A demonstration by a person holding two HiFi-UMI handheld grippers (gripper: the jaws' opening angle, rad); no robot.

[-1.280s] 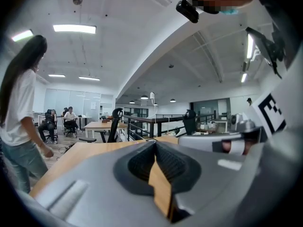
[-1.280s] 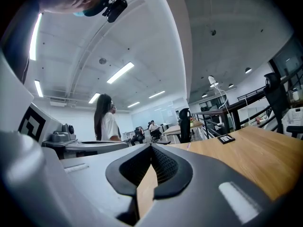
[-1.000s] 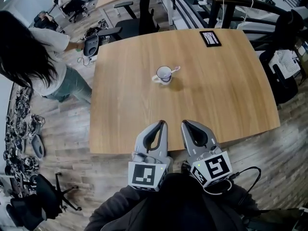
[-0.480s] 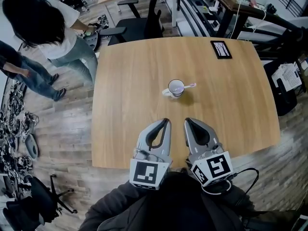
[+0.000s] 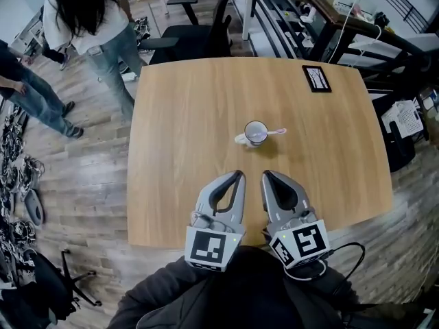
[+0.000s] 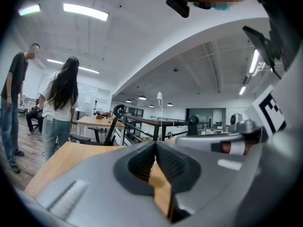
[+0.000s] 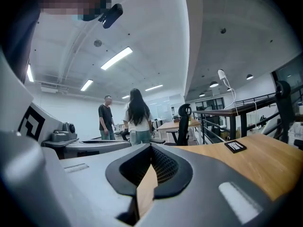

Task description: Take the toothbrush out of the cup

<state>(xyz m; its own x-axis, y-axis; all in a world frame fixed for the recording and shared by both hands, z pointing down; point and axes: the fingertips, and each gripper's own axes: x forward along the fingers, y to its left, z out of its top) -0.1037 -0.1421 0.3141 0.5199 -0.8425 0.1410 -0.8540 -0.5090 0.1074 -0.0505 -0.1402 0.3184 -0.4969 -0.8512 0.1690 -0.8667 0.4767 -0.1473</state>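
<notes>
Grey left gripper (image 5: 236, 177) and right gripper (image 5: 266, 176) bear black-white marker cubes (image 5: 208, 249).

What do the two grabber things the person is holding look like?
The left gripper and right gripper are pale grey. Each has two curved jaws that narrow to a point, with dark ribbed pads inside. Each carries a white cube with black square markers: the left cube and the right cube. A black cable loops out beside the right one. The person's sleeves are dark.
</notes>
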